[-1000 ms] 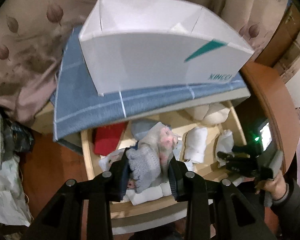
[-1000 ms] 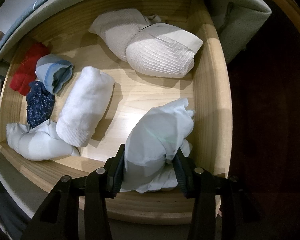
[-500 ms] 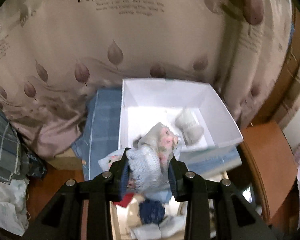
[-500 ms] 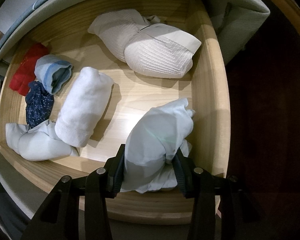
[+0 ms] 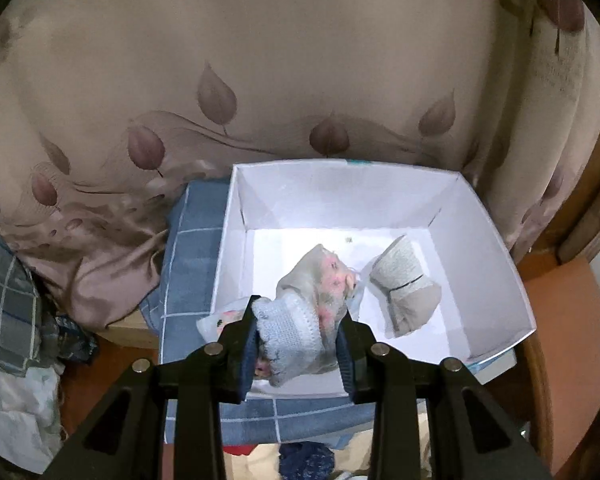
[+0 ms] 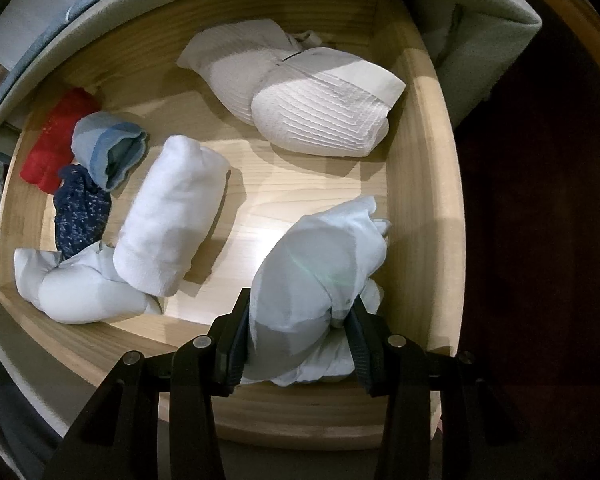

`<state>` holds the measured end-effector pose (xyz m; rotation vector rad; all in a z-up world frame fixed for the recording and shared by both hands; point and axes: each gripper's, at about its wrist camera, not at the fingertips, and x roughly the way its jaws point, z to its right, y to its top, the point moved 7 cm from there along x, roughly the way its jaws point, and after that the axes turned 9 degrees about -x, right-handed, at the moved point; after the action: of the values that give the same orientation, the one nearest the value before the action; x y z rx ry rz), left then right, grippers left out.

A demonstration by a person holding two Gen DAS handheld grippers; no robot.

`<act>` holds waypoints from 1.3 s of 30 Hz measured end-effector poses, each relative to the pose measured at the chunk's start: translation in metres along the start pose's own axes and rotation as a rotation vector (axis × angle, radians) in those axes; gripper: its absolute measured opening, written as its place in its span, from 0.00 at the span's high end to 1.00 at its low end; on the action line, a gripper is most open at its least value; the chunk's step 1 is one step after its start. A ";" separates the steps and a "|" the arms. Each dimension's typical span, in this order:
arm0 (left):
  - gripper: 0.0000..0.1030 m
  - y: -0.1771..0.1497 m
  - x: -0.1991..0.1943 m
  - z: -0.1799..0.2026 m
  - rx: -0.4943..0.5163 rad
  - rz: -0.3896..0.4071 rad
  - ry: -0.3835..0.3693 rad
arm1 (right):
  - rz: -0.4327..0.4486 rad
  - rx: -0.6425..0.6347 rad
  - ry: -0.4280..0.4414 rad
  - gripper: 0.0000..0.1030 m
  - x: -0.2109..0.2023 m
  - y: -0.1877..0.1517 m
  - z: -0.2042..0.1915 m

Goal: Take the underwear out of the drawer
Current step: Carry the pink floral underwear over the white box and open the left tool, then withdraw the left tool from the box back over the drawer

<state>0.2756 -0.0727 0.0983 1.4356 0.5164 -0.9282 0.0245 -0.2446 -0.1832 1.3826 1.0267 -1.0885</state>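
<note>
My left gripper (image 5: pixel 298 346) is shut on a rolled floral underwear with a pale blue knit band (image 5: pixel 300 320), held over the near side of an open white box (image 5: pixel 484 240). A grey-white rolled piece (image 5: pixel 406 284) lies inside that box. In the right wrist view my right gripper (image 6: pixel 298 340) is shut on a pale blue-white rolled underwear (image 6: pixel 316 276) at the front right corner of the open wooden drawer (image 6: pixel 424 184). The drawer also holds a white roll (image 6: pixel 172 216), a white ribbed bundle (image 6: pixel 320 112), a blue-grey roll (image 6: pixel 108 148), a navy piece (image 6: pixel 80 212), a red piece (image 6: pixel 54 148) and another white roll (image 6: pixel 76 284).
The white box sits on a blue checked cloth (image 5: pixel 192 248) over the cabinet top, with a beige leaf-print curtain (image 5: pixel 260 80) behind it. Piled clothes (image 5: pixel 12 320) lie to the left. A brown wooden surface (image 5: pixel 556 292) is at the right.
My left gripper rose from the drawer with the floral underwear and now looks down into the white box. The right gripper stayed still on its roll.
</note>
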 end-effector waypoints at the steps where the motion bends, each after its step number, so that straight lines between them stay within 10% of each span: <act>1: 0.68 -0.001 0.005 0.002 0.010 -0.007 0.007 | 0.001 0.000 0.001 0.60 0.000 0.000 0.000; 17: 0.57 -0.016 0.043 0.002 0.017 -0.093 0.082 | -0.002 -0.008 0.006 0.60 0.001 0.001 0.002; 39: 0.53 -0.059 -0.022 -0.047 -0.009 -0.064 0.089 | -0.012 -0.013 -0.007 0.60 0.005 0.002 0.000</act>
<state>0.2268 -0.0160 0.0751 1.4638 0.6350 -0.9140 0.0276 -0.2452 -0.1880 1.3628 1.0361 -1.0933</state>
